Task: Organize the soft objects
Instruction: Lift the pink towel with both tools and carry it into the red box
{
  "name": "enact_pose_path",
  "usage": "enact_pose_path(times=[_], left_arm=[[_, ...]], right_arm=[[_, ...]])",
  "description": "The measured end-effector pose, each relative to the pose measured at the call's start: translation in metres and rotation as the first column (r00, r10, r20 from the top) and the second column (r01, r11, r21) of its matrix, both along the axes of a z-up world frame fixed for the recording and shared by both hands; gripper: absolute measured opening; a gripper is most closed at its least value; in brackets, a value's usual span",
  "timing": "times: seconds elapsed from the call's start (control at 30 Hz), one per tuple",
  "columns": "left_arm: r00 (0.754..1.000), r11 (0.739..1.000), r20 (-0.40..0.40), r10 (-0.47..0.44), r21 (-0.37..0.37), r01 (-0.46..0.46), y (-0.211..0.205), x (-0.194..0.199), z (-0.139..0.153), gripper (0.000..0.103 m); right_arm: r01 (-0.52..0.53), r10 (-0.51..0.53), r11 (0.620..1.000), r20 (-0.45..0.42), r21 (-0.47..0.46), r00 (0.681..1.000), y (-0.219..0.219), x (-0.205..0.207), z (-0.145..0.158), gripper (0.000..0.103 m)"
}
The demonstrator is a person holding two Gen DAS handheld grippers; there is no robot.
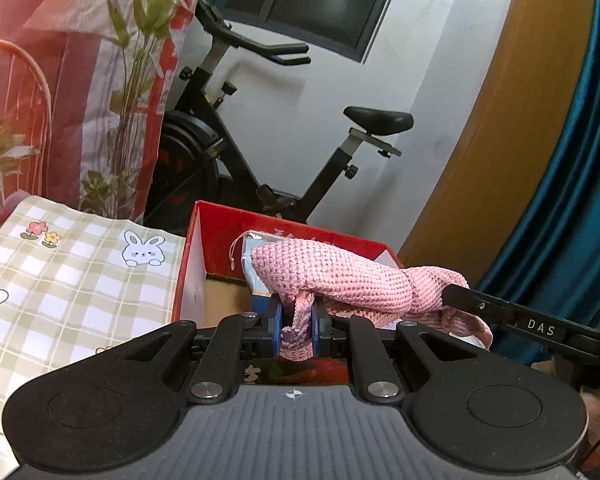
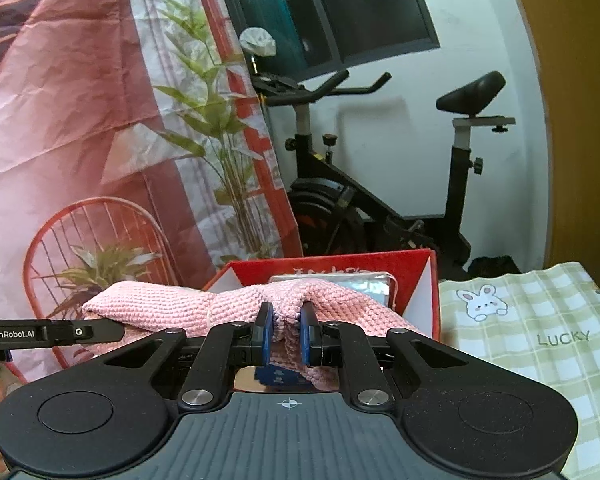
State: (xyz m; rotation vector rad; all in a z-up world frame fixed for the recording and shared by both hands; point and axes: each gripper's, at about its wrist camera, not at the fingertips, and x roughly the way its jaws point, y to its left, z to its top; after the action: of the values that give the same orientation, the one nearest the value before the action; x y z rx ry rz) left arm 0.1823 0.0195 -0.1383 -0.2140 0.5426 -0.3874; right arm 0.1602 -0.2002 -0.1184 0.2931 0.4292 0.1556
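Both grippers, left (image 1: 296, 326) and right (image 2: 286, 334), clenched on pink knit (image 1: 340, 280), stretched between them above red box (image 1: 220, 220); carry step underway; next likely lower into box, then release

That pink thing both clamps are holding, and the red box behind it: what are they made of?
The pink cloth looks like knitted or crocheted yarn, matte, with a clear looped stitch texture, and it sags softly between the left gripper and the right gripper. The red box seems to be cardboard: thin, stiff, straight walls, red outside, white inside, with a brown floor and a slight sheen.
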Motion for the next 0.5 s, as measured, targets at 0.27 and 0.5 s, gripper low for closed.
enact_pose_path(times=[0.27,0.5], left_arm=[[1.000,1.000,-0.011,-0.003,-0.004,0.003,0.000,0.032,0.008,0.015],[0.997,0.998,-0.073,-0.027,0.056,0.032,-0.006,0.057,-0.003,0.015]], right_arm=[[0.013,-0.013,1.000,-0.031,0.027,0.999,-0.012,0.030,0.001,0.013],[0.009,-0.007,1.000,-0.130,0.018,0.991,-0.013,0.062,-0.016,0.013]])
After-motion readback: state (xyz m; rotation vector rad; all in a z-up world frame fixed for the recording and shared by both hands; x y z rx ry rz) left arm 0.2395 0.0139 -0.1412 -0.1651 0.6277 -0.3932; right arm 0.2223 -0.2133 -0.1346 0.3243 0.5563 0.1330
